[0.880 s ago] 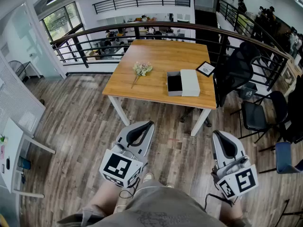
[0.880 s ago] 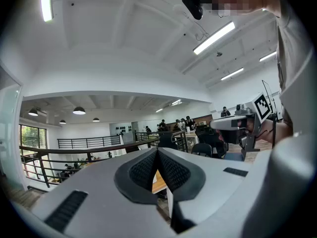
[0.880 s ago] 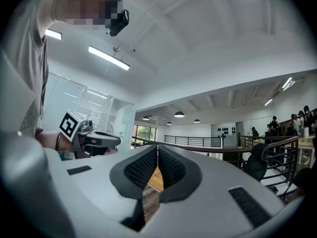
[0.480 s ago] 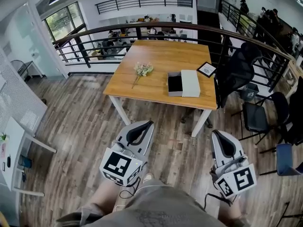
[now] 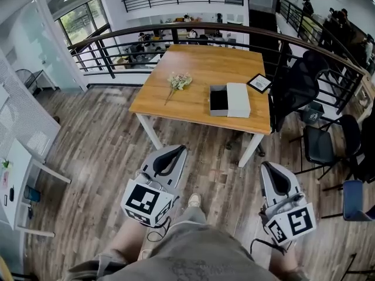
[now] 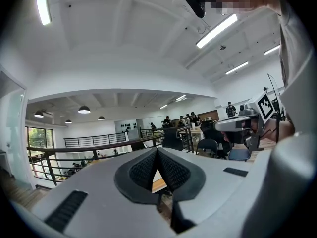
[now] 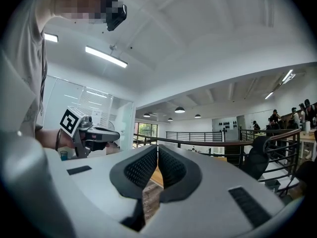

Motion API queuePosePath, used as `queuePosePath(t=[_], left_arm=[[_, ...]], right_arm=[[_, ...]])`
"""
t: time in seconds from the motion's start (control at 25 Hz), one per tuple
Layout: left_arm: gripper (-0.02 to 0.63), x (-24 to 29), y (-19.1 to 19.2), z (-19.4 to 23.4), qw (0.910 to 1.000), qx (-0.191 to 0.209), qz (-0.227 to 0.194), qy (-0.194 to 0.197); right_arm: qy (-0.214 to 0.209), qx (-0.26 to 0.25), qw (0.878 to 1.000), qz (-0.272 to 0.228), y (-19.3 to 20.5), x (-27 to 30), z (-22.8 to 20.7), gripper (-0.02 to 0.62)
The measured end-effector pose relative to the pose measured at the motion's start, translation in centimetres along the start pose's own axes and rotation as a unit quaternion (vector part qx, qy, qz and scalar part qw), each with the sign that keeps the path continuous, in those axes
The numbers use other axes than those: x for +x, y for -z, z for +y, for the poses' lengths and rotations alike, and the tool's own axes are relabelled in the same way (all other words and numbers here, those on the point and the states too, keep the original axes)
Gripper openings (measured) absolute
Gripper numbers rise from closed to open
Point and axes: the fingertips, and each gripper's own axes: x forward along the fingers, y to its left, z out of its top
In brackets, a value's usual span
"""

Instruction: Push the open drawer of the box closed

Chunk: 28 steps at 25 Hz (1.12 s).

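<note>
Left gripper (image 5: 177,150) and right gripper (image 5: 270,166) hang low by the person's waist, both pinched fully together with nothing in them. The box (image 5: 238,99) sits near the table's (image 5: 193,107) right front corner. Its drawer (image 5: 218,100) is slid out leftward, the inside just a dark patch. Compared to a moment ago, the view has only drifted slightly.

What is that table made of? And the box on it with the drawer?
The table looks like wood, smooth and slightly shiny: its top is honey-coloured with faint streaks. Its white legs could be painted metal or wood. The box looks like pale matte card or plastic; from this far I cannot tell which. Its open drawer is dark inside.
</note>
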Motion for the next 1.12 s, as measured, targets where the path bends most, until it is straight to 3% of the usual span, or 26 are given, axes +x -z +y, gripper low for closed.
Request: queuePosePath(t=[0.4,0.52,0.6,1.12], left_arm=[[0.018,4.8,0.8,3.5,0.9978,-0.031,-0.052,-0.026],[0.116,7.3,1.3,5.0,0.9977,-0.029,-0.050,-0.035],[0.130,9.0,1.8,6.0,0.9978,-0.031,-0.047,-0.037],[0.130,22.3,7.4,15.3,0.9983,-0.025,0.052,-0.007]], right_arm=[[-0.002,0.009,1.000,0.018,2.7,4.4,-3.2,0.034],[0.003,0.021,0.999,0.029,3.8,6.2,-4.9,0.034],[0.006,0.024,0.999,0.038,4.4,7.6,-6.1,0.034],[0.022,0.060,0.994,0.087,7.1,20.5,-14.2,0.034]])
